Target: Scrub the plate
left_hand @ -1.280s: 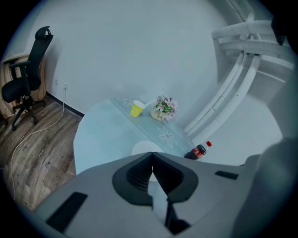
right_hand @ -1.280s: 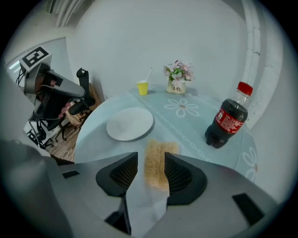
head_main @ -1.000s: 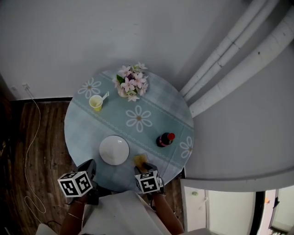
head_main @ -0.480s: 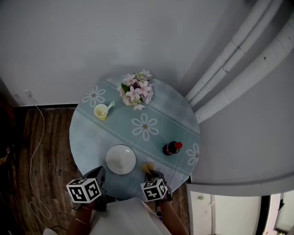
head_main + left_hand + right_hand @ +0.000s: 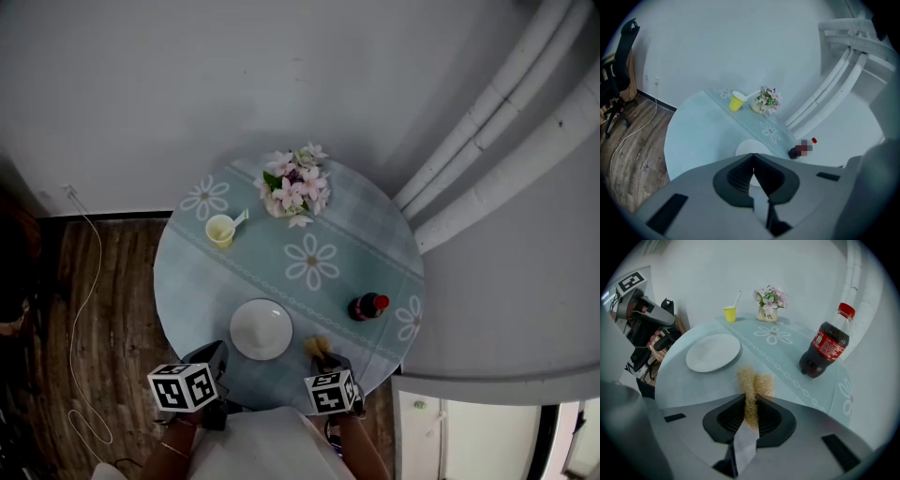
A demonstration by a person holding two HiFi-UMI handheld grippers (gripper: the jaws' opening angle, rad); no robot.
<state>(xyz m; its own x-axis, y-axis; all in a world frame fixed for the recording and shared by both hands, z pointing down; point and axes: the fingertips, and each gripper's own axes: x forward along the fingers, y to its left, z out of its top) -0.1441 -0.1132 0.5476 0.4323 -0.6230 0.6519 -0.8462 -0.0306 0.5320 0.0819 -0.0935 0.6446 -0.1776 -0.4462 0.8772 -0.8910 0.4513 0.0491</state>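
The right gripper (image 5: pixel 751 404), wider a second earlier, had just closed its jaws on the scrubber (image 5: pixel 752 383). The left gripper (image 5: pixel 753 158) was shut, empty. The plate (image 5: pixel 261 329) lay near the table's (image 5: pixel 192 281) front edge, with bare cloth around it. The vase (image 5: pixel 767 315) read "Life".

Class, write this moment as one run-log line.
right gripper: jaws just closing on scrubber | left gripper: shut, empty | plate: untouched

Rough fibrous scrubber (image 5: pixel 754 383); smooth plate (image 5: pixel 713 352)
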